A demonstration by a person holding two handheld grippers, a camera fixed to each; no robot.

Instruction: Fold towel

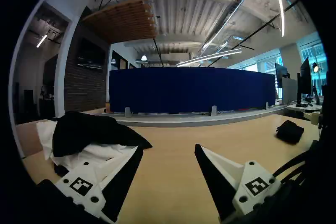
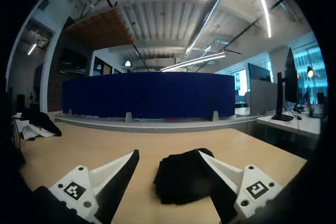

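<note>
Both grippers are hovering open and empty above the wooden table (image 1: 176, 182). The left gripper (image 1: 168, 146) is facing a rumpled pile of black and white towels (image 1: 84, 135) at its near left, and a folded black towel (image 2: 185, 175) is lying between the spread fingers of the right gripper (image 2: 168, 152). One towel is looking finished, while the pile is apparently awaiting folding.

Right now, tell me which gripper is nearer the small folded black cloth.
Right. The right gripper straddles the small folded black cloth; the left gripper sits well away from it.
</note>
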